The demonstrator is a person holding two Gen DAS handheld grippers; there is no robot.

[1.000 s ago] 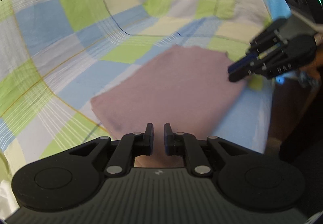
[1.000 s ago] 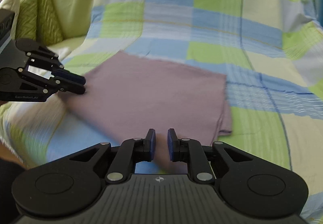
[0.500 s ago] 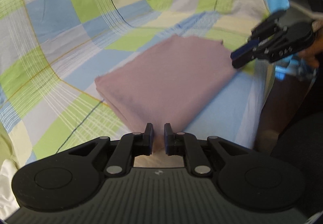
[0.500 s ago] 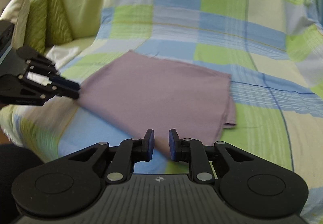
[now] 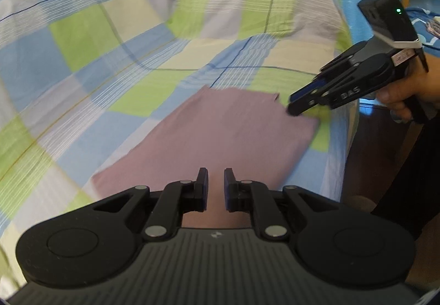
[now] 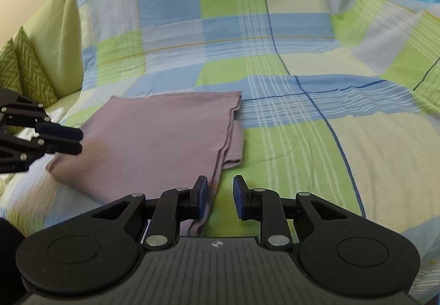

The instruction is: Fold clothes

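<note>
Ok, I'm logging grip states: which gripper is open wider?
The right gripper: its jaws stand clearly further apart, at the layered edge of the purple cloth; the left gripper shows only a narrow gap.

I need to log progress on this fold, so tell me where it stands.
Done: the mauve garment lies folded in a flat rectangle on the checked bedspread, with layered edges showing along one side. In hand: nothing. The left gripper and right gripper both sit at the cloth's near edge with fingers apart, empty. Left: perhaps one more fold or squaring the offset layers; no other clothes are in view.
</note>
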